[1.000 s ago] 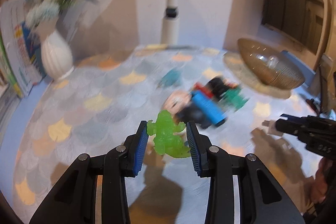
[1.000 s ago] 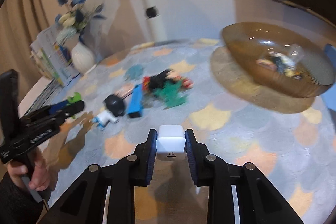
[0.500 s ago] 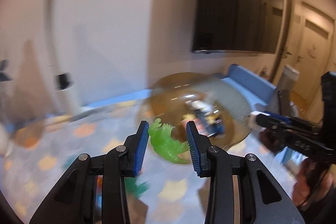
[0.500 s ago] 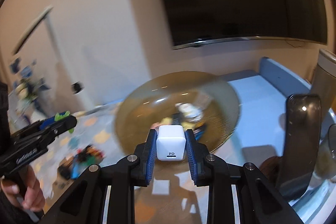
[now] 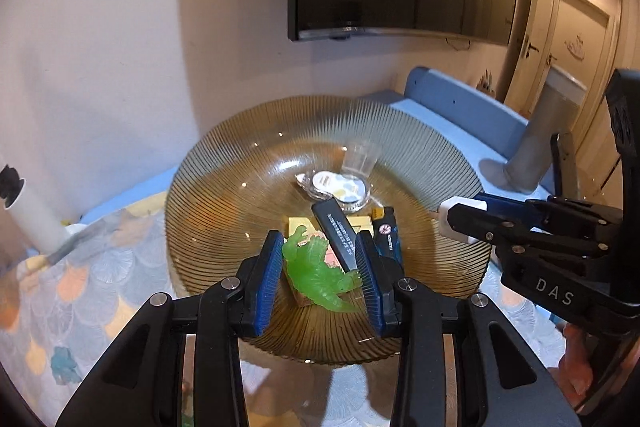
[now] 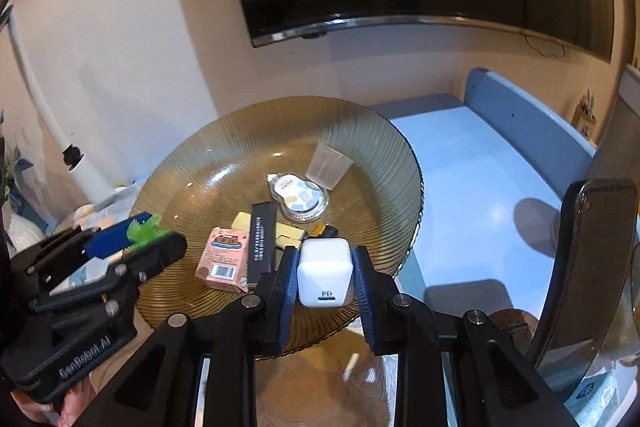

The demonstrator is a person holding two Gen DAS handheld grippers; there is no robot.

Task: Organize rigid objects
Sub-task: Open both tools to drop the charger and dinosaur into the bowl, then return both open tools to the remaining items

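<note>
My left gripper is shut on a translucent green dinosaur toy and holds it over the near side of a ribbed amber glass bowl. My right gripper is shut on a white PD charger cube over the bowl's near right rim. In the bowl lie a pink box, a black bar, a yellow block, a clear blister pack and a clear cup. The right gripper shows in the left view, and the left gripper in the right view.
The bowl stands on a scale-patterned tablecloth. A blue bench lies behind it. A grey cylinder stands to the right, a dark upright object close by. A white pole and a small blue toy are at left.
Both grippers have swung from the toy pile on the table to the amber bowl and closed in over it, each still holding its object.
</note>
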